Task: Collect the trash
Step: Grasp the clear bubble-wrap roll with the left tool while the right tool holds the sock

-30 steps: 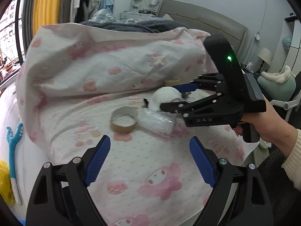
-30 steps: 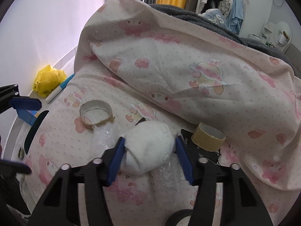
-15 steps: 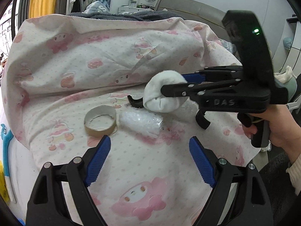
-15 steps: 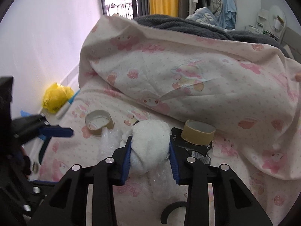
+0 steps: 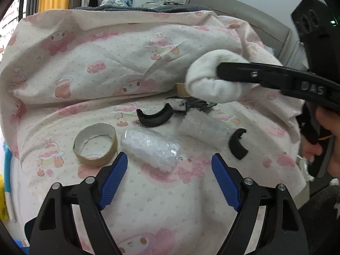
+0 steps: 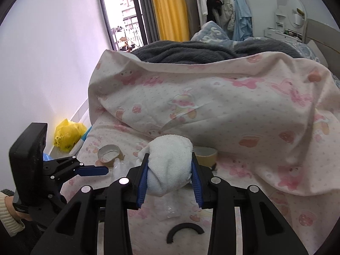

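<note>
My right gripper (image 6: 169, 171) is shut on a white balled-up sock (image 6: 170, 165) and holds it above the bed; the sock also shows in the left wrist view (image 5: 212, 85). My left gripper (image 5: 167, 170) is open and empty, just in front of a roll of clear bubble wrap (image 5: 150, 147). A cardboard tape core (image 5: 95, 146) lies left of the roll. A second bubble wrap piece (image 5: 204, 127), two black curved plastic pieces (image 5: 154, 118) (image 5: 238, 143) and a black packet (image 5: 191, 104) lie farther back.
A folded pink-print duvet (image 5: 106, 53) rises behind the trash. A tan tape roll (image 6: 205, 154) lies by the duvet. A yellow bag (image 6: 68, 135) sits on the floor at the left by the wall. The bed edge drops off at the right.
My right gripper has lifted the white sock higher off the bed and pulled it back. My left gripper has moved closer to the bubble wrap roll, still open.
</note>
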Demonstrator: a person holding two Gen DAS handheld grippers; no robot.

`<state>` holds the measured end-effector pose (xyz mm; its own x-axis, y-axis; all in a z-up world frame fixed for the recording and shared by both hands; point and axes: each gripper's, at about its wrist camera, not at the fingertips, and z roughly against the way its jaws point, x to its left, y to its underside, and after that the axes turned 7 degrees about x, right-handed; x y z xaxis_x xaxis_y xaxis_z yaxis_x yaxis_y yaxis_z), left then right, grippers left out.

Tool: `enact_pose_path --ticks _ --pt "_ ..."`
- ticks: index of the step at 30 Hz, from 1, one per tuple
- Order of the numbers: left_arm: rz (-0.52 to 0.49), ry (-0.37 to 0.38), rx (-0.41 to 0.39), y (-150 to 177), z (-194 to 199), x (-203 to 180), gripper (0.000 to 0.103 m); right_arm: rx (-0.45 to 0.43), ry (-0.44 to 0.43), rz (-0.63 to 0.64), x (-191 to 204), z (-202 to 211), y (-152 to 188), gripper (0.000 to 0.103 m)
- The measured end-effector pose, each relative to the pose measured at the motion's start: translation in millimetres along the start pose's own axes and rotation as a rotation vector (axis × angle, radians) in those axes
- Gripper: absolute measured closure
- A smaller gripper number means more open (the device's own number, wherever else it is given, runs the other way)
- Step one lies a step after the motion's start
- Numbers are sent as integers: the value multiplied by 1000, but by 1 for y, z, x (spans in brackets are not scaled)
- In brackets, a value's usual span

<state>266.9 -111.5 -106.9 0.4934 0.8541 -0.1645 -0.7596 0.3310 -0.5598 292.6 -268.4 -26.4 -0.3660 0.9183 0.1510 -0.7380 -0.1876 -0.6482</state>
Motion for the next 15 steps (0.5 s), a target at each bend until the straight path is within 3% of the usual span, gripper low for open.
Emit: enact_pose_path --ticks 4,8,15 --pt "32 -50 5 -4 -8 3 23 0 4 -4 -7 3 3 66" --pt "70 -91 10 -9 -16 9 32 -2 9 -1 -9 6 3 66" --pt "98 -65 12 -15 -20 12 41 -7 9 -5 -11 10 3 67"
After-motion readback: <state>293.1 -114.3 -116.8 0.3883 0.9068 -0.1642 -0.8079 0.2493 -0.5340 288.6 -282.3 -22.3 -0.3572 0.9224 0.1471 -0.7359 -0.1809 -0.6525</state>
